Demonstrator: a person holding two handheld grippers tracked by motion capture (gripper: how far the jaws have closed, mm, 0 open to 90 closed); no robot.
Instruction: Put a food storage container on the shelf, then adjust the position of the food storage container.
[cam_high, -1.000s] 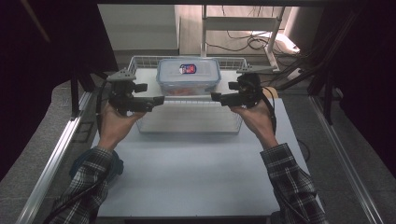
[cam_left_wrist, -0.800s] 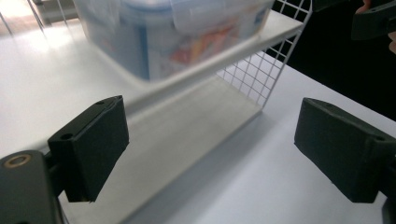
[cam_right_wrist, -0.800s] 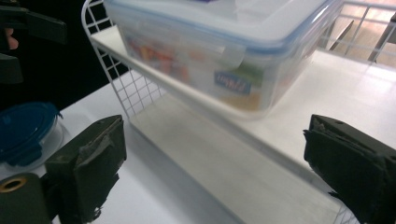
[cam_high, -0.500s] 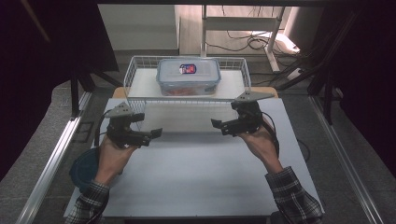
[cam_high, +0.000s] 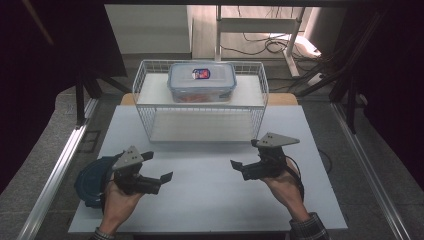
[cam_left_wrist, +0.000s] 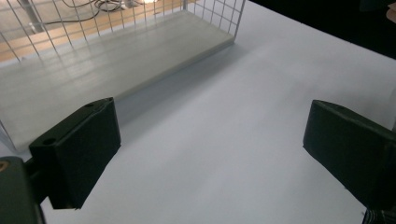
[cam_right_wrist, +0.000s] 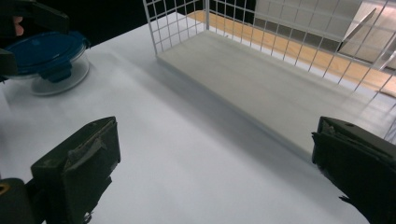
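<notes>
Both grippers hang low over the white table (cam_high: 210, 205) with nothing in them. The left gripper (cam_high: 157, 166) has its fingers (cam_left_wrist: 79, 144) spread wide, and so does the right gripper (cam_high: 245, 154), whose fingers (cam_right_wrist: 79, 158) frame bare tabletop. Both pairs have just been opening, with nothing between them. The nearest thing is the round blue-lidded bowl (cam_high: 90, 180), which sits on the table at about 9 o'clock from the left gripper, tucked close beside that hand and near the table's edge. The likeliest slip is a knock: if the left hand swings or turns toward 9 o'clock without lifting, its body or trailing cable could shove the bowl off the edge. A grab across the smooth lid may also slide, since the glass wall looks slick. At 12 o'clock stands the wire rack (cam_high: 200, 117), with a clear lidded box (cam_high: 201, 82) on its top shelf. A bowl lifted carelessly toward the rack could catch the wire front or bump that box.
</notes>
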